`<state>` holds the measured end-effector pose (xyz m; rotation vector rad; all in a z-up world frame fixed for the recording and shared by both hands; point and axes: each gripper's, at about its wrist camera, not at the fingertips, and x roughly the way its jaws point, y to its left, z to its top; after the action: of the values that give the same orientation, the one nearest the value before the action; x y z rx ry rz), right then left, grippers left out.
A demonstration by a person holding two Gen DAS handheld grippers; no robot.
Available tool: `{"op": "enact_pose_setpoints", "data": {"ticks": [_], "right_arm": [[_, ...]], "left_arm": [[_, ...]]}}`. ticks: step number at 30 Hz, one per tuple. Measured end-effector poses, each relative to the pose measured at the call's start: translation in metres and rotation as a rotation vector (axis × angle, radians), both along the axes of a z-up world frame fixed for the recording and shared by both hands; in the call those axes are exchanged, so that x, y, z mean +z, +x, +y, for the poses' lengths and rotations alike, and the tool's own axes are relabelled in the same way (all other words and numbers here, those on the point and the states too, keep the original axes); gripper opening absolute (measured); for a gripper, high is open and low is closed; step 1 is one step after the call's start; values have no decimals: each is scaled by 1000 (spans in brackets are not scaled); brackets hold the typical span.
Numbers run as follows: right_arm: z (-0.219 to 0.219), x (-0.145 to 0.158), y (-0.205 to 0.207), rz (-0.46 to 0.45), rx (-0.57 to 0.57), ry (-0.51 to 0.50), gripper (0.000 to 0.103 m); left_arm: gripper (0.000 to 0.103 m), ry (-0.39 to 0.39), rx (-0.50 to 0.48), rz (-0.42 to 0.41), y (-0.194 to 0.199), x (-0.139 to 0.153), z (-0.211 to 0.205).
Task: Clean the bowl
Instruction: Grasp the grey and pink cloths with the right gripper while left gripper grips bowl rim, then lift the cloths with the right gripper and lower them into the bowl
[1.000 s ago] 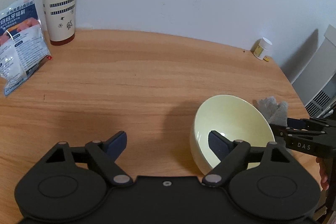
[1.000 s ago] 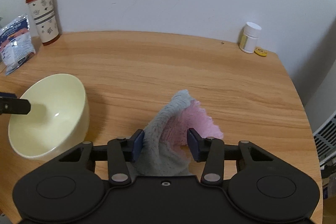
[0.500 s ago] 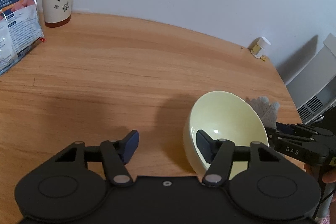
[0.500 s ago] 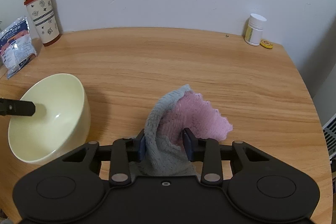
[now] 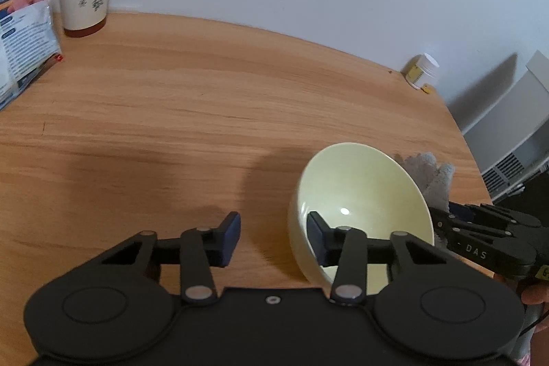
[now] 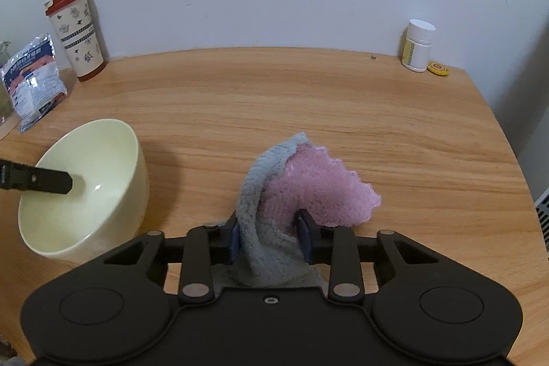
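A pale yellow bowl (image 5: 360,191) (image 6: 85,180) stands on the wooden table (image 5: 171,112). My left gripper (image 5: 272,239) is open and straddles the bowl's near wall: one finger is inside the bowl, the other outside with a gap to the wall. That inner finger (image 6: 51,182) also shows in the right wrist view. My right gripper (image 6: 269,239) is shut on a grey and pink cloth (image 6: 295,191), which bunches up between its pads just right of the bowl. In the left wrist view the cloth (image 5: 432,177) peeks out behind the bowl, above the right gripper (image 5: 446,222).
A tall patterned cup with a red lid (image 6: 77,36) and a snack packet (image 6: 32,81) stand at the table's back left. A white pill bottle (image 6: 418,45) and a small yellow disc (image 6: 437,69) sit at the back right. A white heater (image 5: 514,139) lies beyond the right edge.
My left gripper's fingers have drawn closer together around the bowl's wall. My right gripper has shut on the cloth, which now stands bunched higher.
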<state>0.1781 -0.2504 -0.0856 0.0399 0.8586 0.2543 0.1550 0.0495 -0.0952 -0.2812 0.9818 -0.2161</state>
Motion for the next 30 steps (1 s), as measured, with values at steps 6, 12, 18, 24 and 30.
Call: {"op": "enact_pose_setpoints", "data": {"ticks": [6,12,18,24,30], "right_arm": [[1,6,-3,-10,-1,-14,27],[-4,25,-10,-46,-25,26,25],[-4,58,-27,-123,1,110,25],[21,89,-36,-180,109,198,25],[69,86,-29,-160,234,164,25]], "left_arm": [[23,-9,-24,-3,-1,1,0],[18,-16,-51,-12,-4,2,1],[17,-18,-72,-9,-6,4,5],[17,-14,-94,-7,-14,5,9],[17,-16,-124,1,-22,6,12]]}}
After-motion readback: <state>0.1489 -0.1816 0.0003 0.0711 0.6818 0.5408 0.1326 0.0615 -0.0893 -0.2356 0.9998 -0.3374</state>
